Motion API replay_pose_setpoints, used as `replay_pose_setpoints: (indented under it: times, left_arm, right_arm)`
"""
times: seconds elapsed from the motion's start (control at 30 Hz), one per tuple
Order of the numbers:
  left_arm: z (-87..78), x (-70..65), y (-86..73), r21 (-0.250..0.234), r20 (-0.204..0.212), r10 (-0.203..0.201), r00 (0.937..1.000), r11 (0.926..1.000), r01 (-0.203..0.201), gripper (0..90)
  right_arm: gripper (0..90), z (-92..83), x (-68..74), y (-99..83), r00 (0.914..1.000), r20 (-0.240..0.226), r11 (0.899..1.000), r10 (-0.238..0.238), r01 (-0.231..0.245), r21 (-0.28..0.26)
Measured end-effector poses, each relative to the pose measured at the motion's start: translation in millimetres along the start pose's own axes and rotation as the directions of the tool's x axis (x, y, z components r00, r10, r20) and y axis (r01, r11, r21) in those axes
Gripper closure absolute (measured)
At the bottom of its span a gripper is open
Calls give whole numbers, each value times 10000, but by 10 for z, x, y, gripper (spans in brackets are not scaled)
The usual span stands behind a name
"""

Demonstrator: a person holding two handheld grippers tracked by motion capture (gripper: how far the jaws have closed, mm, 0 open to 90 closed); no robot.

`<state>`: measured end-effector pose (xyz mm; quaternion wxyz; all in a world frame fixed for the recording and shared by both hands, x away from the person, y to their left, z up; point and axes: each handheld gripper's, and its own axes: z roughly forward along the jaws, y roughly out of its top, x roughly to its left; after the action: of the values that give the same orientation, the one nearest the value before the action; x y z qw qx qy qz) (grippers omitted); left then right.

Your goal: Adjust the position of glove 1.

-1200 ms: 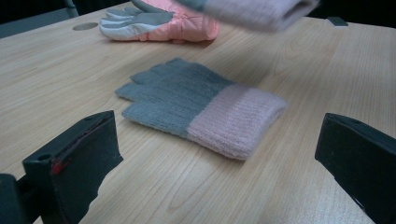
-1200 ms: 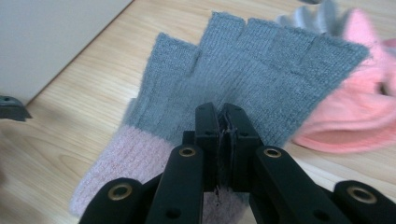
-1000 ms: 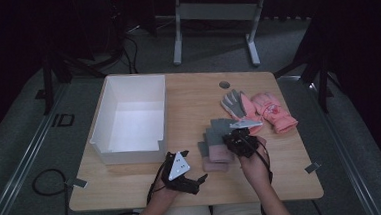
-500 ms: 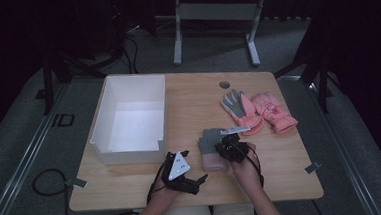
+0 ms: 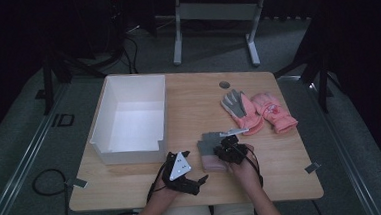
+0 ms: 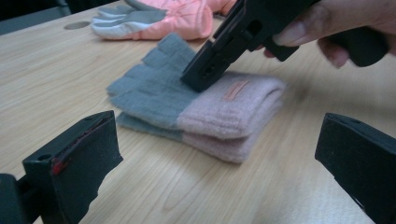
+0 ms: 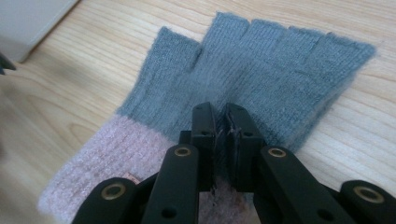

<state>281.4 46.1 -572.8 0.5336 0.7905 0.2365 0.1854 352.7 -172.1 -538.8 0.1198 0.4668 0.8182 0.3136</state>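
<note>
The right claw [image 7: 219, 122] is pinched almost shut on the glove [image 7: 261, 79], right under its tips. The glove's long side runs straight ahead of it. The left claw [image 6: 210, 154] is held wide apart nearby.

The fingerless knit gloves [image 7: 261, 79] are grey-blue over the fingers and palm, with pale pink ribbed cuffs; a small orange-pink label [image 6: 236, 89] sits on the upper cuff. The padded gloves [image 5: 259, 111] farther off are salmon pink, one showing a grey palm with whitish fingers. The bench [image 5: 198, 102] is light wood with a fine grain and has a dark round spot [image 5: 224, 84] near its far edge. The bin [image 5: 129, 119] is white. Both tools are black: the left tool [image 6: 219, 168] carries a red mark on one pad, and the right tool [image 7: 219, 140] has brass-coloured rivets.
</note>
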Motion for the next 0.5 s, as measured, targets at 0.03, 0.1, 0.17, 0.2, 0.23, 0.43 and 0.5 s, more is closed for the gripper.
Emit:
replay_pose_setpoints:
  times: [0.03,0.1,0.17,0.2,0.23,0.43,0.5]
  left_arm:
    - [8,3,2,33,56,-37,10000,10000,37,0]
    - [7,8,3,-42,121,-20,9999,10000,21,0]
    - [7,6,3,-127,236,58,9997,9999,-55,0]
    - [12,-1,6,-122,316,96,9995,9999,-93,0]
    - [21,-12,20,75,298,300,9991,9995,-302,0]
    - [64,-106,73,745,-135,1566,9876,9851,-1552,0]
    - [65,-120,109,710,86,1548,9879,9854,-1550,0]
  right_arm:
    - [824,-6,-3,2,9999,-127,10000,-46,46,2]
    - [820,-1,4,-2,9995,-172,9997,-255,256,10]
    - [807,8,-11,5,9990,-290,9994,-333,335,50]
    - [789,8,-20,15,9988,-346,9994,-333,336,92]
    - [764,2,-28,29,9983,-398,9990,-423,427,92]
    - [687,-247,-157,119,9968,-636,9966,-483,438,-703]
    - [672,-337,-237,140,9974,-641,9955,-338,279,-903]
